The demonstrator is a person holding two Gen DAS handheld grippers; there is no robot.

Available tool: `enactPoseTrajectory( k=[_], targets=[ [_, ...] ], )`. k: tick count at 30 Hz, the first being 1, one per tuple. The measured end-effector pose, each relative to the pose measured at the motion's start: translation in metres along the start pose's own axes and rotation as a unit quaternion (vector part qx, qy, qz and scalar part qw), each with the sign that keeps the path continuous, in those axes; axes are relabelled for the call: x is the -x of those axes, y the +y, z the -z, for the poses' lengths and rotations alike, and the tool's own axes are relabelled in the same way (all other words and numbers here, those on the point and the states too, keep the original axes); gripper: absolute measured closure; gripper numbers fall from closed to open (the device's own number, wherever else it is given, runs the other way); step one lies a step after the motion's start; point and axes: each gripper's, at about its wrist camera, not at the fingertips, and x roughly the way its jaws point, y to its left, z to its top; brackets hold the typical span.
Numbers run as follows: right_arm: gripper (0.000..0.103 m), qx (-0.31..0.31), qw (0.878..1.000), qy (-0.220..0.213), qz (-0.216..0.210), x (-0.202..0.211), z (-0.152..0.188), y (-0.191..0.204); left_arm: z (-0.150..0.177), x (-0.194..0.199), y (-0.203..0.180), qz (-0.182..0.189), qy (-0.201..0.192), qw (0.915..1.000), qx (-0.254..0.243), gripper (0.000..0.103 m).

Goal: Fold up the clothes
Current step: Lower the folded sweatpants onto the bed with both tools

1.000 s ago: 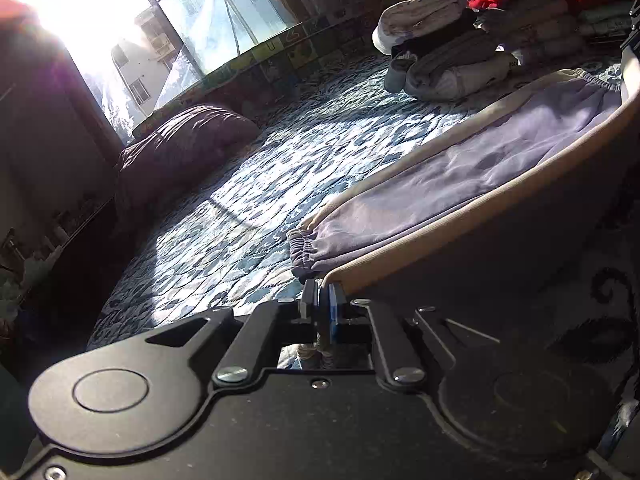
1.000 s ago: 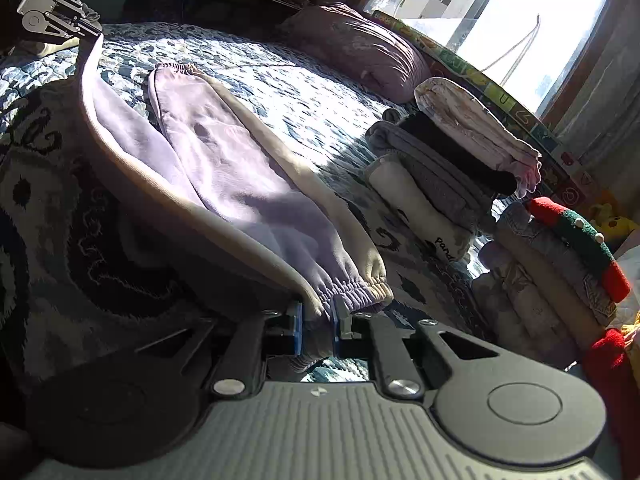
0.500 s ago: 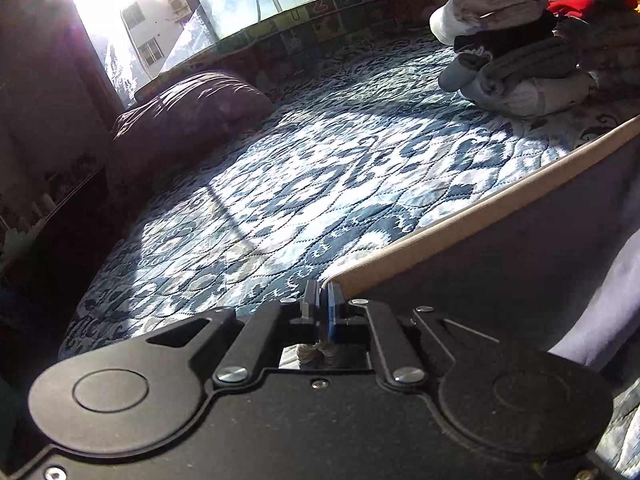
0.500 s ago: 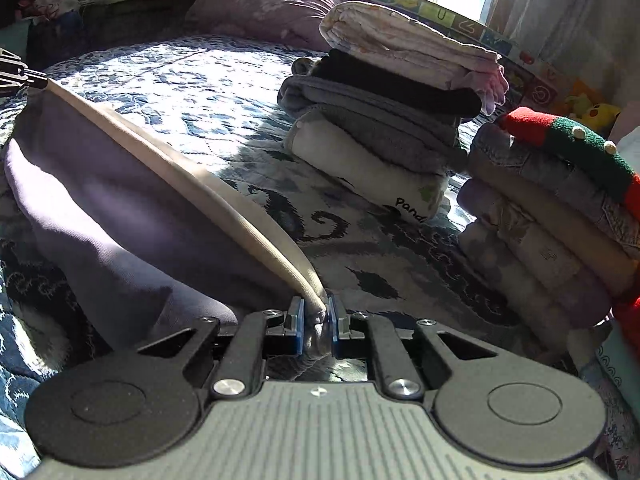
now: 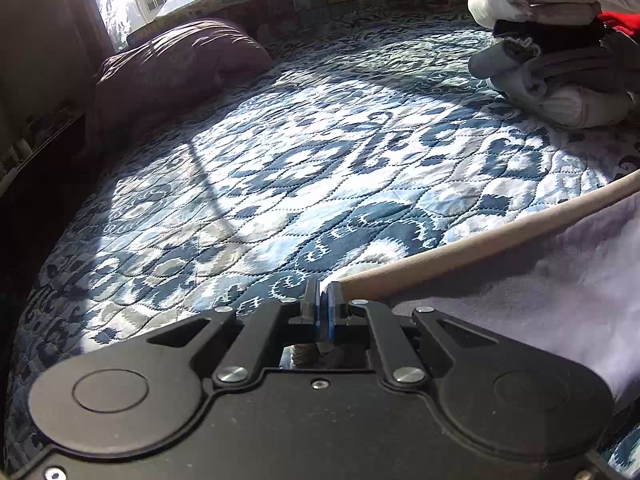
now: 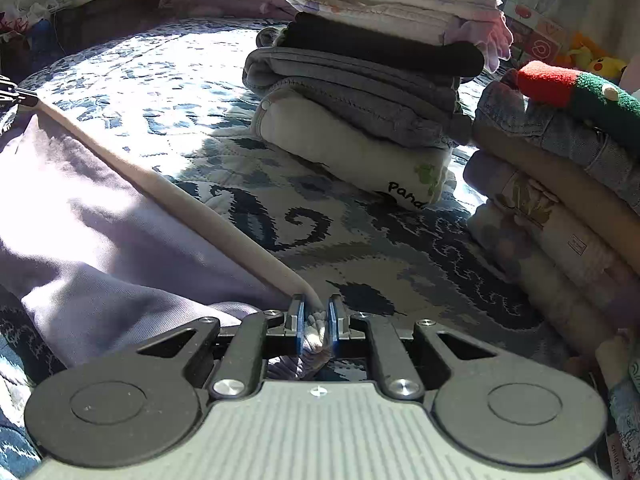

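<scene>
Lilac trousers (image 5: 552, 264) with a beige side stripe (image 5: 480, 244) lie stretched across the blue patterned quilt (image 5: 304, 168). My left gripper (image 5: 322, 298) is shut on one end of them, the stripe running off to the right. In the right wrist view the same trousers (image 6: 100, 224) spread to the left, and my right gripper (image 6: 316, 312) is shut on the gathered end. The left gripper (image 6: 14, 94) shows small at the far left edge, holding the other end.
A stack of folded clothes (image 6: 372, 92) stands ahead of the right gripper, with a second stack (image 6: 560, 184) topped by a red and green item at the right. A purple pillow (image 5: 180, 64) lies by the window. The first stack (image 5: 552, 68) also shows at the left wrist view's far right.
Both grippers have come down toward the quilt, laying the held half of the trousers over the other leg. The trousers now lie flatter, and the stacks appear closer.
</scene>
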Motion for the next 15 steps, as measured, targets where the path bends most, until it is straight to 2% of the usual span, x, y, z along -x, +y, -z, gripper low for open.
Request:
enactPoseTrajectory(
  k=[7,15],
  targets=[
    [0.091,-0.031,1.000,0.000,-0.002,-0.008,0.002,-0.006,-0.006,-0.014,0.010,0.014,0.012,0.9991,0.038,0.101],
    [0.091,-0.059,0.998,-0.002,0.018,-0.016,0.008,-0.006,-0.008,-0.023,0.019,0.019,0.009,0.9963,0.083,0.101]
  ],
)
